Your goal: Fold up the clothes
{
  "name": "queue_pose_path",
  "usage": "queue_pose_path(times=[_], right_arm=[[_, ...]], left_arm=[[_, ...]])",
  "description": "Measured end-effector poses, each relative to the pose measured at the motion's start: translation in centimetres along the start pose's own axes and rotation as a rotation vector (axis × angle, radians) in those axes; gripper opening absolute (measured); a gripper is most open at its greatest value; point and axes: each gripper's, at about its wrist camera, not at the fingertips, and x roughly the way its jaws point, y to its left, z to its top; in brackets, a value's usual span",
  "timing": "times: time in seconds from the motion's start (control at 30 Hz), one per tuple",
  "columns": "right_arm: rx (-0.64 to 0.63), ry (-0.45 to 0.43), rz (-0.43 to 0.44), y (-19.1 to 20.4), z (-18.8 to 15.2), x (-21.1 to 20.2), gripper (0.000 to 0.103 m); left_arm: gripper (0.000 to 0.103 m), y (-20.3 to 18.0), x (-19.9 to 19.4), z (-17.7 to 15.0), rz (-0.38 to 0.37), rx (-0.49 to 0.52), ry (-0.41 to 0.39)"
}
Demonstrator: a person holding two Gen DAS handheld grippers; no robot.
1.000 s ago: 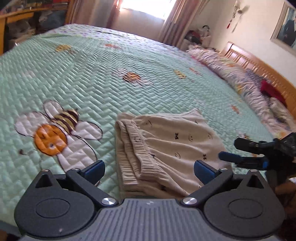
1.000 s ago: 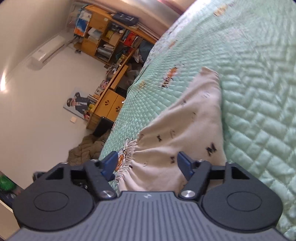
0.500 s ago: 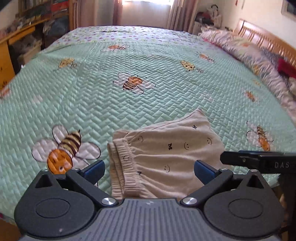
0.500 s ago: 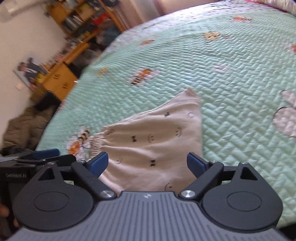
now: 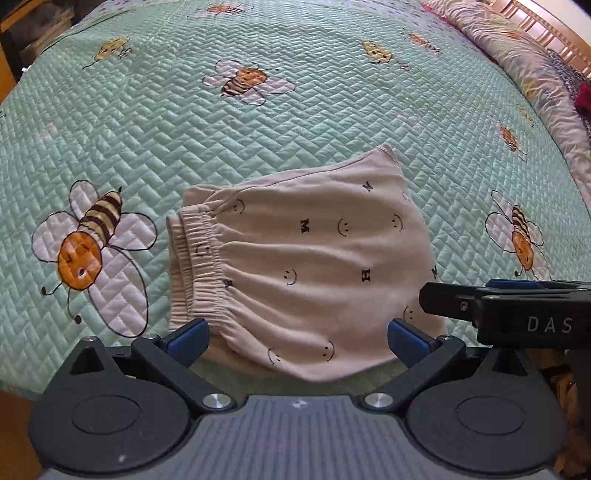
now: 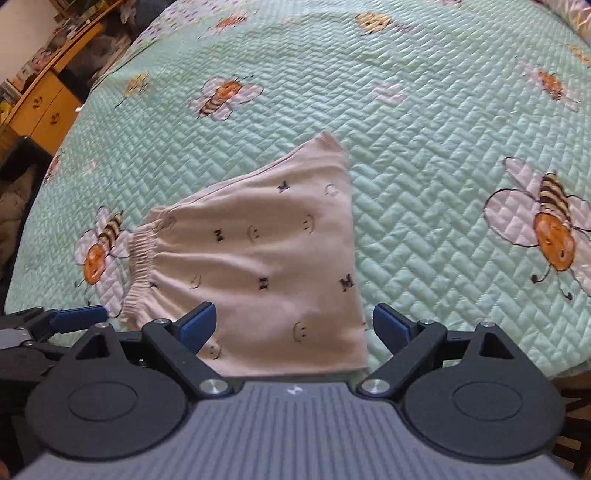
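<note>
the folded beige shorts [image 5: 306, 266] lie flat near the front edge of the green quilted bedspread [image 5: 295, 122], elastic waistband to the left, between two big embroidered bees [image 5: 92, 240]. the left gripper [image 5: 297, 338] hangs above the near hem, jaws spread wide, pinching nothing. the right gripper [image 6: 293, 323] is likewise spread and empty over the right fold. a floral duvet [image 5: 535, 62] is bunched along the far right by the wooden headboard [image 5: 546, 22]; a wooden cabinet [image 6: 40, 107] stands at left.

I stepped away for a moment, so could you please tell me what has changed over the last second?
Both grippers lifted back from the folded shorts and tipped down to look at them from above. The right gripper let its jaws out wider; nothing is between them. The shorts stayed folded on the bee quilt, and the left gripper stayed open.
</note>
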Motion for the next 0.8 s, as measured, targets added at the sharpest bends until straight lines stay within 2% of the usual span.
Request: queue_pose_path(times=[0.13,0.27,0.4,0.53,0.63,0.8], right_arm=[[-0.020,0.059,-0.019,0.3,0.5,0.4,0.092],[-0.067,0.066,-0.081,1.0,0.8,0.7,0.092],[-0.093,0.102,-0.105,1.0,1.0,1.6,0.092],[-0.153,0.159,-0.089,2.2,0.6,2.5,0.092],[-0.166,0.169,-0.085,2.8,0.5,2.8,0.092],[-0.186,0.125,-0.104,3.2,0.6,2.3,0.092]], left_arm=[[0.102,0.2,0.0,0.3,0.056,-0.005,0.046],[0.102,2.0,-0.1,0.4,0.081,-0.061,0.056],[0.102,3.7,-0.2,0.6,0.073,-0.117,0.067],[0.102,3.9,-0.3,0.8,0.076,-0.113,0.075],[0.102,4.1,-0.3,0.9,0.076,-0.113,0.075],[0.102,4.4,0.0,0.9,0.063,-0.140,0.075]])
